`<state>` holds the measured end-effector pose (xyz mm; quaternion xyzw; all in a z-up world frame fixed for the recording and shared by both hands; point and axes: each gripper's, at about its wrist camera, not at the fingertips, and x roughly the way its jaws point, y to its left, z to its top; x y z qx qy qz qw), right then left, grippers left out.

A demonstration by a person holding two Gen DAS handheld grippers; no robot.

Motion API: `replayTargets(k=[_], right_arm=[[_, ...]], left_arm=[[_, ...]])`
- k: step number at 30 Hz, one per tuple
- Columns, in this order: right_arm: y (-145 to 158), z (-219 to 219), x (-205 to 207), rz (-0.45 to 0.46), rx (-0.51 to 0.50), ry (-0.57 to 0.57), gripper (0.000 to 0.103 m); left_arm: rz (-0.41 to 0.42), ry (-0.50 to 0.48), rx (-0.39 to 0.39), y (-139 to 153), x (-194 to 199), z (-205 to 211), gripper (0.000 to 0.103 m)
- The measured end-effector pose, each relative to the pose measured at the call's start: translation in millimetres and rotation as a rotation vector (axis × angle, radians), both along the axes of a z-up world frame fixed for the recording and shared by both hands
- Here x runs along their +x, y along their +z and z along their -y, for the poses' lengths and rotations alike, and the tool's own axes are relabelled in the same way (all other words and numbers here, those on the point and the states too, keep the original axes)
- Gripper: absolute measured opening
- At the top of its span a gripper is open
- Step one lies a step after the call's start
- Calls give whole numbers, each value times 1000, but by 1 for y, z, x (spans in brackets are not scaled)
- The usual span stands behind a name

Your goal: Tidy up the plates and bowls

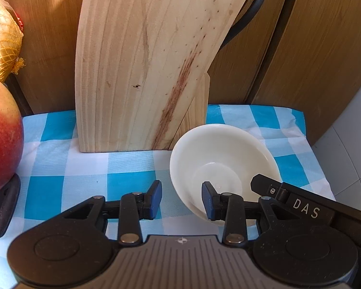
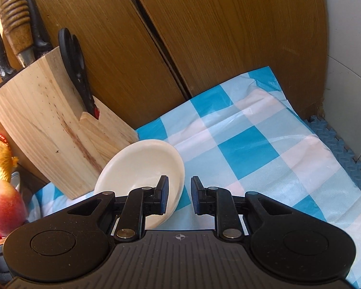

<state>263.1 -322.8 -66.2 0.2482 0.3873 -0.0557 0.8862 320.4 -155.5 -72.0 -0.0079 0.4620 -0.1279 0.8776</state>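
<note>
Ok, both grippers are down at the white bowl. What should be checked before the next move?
1. White bowl rim sits between the fingers of the left gripper: ok.
2. Rim sits between the fingers of the right gripper: ok.
3. Fingers pressing on the rim: not ok, gaps show on both.
4. Bowl empty: ok.
5. Bowl clear of the knife block: cannot tell.

The right hand-held gripper (image 2: pixel 179 196) has its blue-padded jaws apart, with nothing between them. A shallow cream ceramic bowl (image 2: pixel 144 166) sits at its nine o'clock on the blue-and-white checked cloth (image 2: pixel 264 144) covering the bench, touching a pale wooden knife block (image 2: pixel 53 125) at ten o'clock that holds black scissors (image 2: pixel 75 67).
</note>
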Motion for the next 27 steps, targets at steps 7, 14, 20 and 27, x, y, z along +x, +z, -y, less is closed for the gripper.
replayTargets(k=[7,14,20,27], right_arm=[[-11,-3,7,-36,24,22,21],[-13,-2,7,-43,58,26,17],[-14,-2,7,-46,63,38,14],[-6,-5,0,-29,53,50,14]], left_arm=[[33,-9,54,-1,4,6,30],[-16,-22,0,-10,8,6,25],[7,-33,7,-5,0,7,20],[33,-35,4,9,-10,5,20]])
